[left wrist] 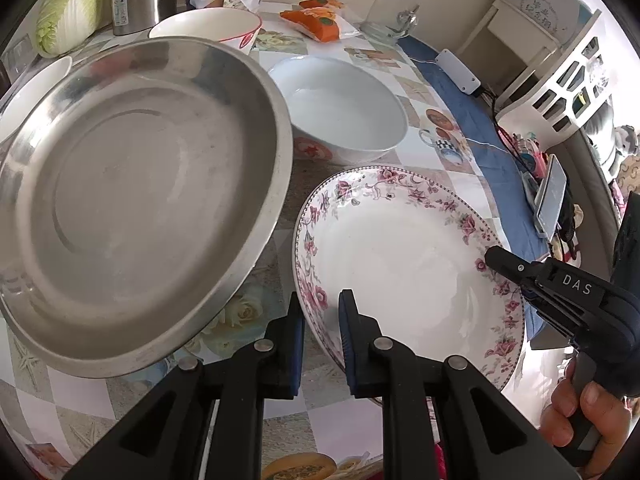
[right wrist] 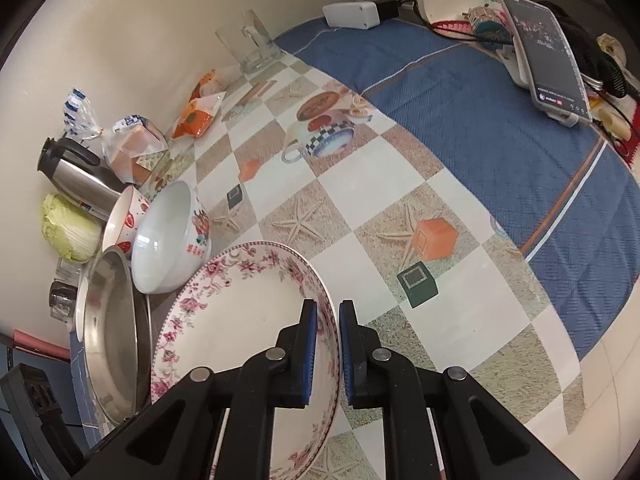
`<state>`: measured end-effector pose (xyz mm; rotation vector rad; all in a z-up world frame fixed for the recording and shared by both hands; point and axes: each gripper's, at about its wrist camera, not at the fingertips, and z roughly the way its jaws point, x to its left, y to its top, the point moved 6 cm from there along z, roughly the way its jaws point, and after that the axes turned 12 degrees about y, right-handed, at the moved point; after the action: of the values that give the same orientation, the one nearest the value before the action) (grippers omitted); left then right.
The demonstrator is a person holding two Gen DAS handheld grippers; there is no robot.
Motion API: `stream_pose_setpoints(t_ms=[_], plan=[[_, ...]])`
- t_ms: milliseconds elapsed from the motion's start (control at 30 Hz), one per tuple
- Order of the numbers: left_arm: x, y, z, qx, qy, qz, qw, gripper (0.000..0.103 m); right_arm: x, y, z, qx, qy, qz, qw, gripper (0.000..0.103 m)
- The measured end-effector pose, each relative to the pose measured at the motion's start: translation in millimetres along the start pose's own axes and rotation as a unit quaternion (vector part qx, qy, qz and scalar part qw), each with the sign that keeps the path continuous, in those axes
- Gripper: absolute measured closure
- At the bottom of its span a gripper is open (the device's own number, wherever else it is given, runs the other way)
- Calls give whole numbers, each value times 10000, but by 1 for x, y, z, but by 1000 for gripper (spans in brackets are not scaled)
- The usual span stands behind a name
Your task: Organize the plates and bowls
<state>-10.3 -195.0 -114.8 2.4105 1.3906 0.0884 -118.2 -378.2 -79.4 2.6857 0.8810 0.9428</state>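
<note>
Floral-rimmed plate (left wrist: pixel 404 264), round glazed white porcelain with a pink rose border and dotted edge, sits tilted between my two tools, its hollow face turned up; being round, it has no long axis. My left gripper (left wrist: pixel 320 340) is clamped on the plate's near-left rim, one blue-padded finger on each side. My right gripper (right wrist: pixel 328 352) pinches the opposite rim the same way, so both hold this one plate. Just left of it lies a wide stainless steel basin (left wrist: pixel 140 208), dull and scuffed. Beyond is a plain white bowl (left wrist: pixel 344 108) with red printing on its wall, and farther back a red-patterned bowl (left wrist: pixel 208 28). All stand on a table (right wrist: pixel 360 208) under a glossy checked oilcloth printed with starfish and teacups; a blue woven cloth (right wrist: pixel 480 120) covers its right part. A cream wall runs behind.
</note>
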Motion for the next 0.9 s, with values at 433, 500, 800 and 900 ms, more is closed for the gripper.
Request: stream_pose_setpoints(t_ms=[433,500,800,900], plan=[[-6,-1,-17,-191,-161,225,9994,85,8,7,-26,-364,-93,-264,9989,90],[-7,0,-20,-220,-195,231,9993,84,9,8,-30,-420,-79,-277,9987,90],[-8,9,-34,-557,-111,334,9978,84,20,11,-39,-632,72,-407,9971,90],[-3,12,-37,-584,-155,272,9978,85,28,10,-41,-708,96,-520,9961,90]])
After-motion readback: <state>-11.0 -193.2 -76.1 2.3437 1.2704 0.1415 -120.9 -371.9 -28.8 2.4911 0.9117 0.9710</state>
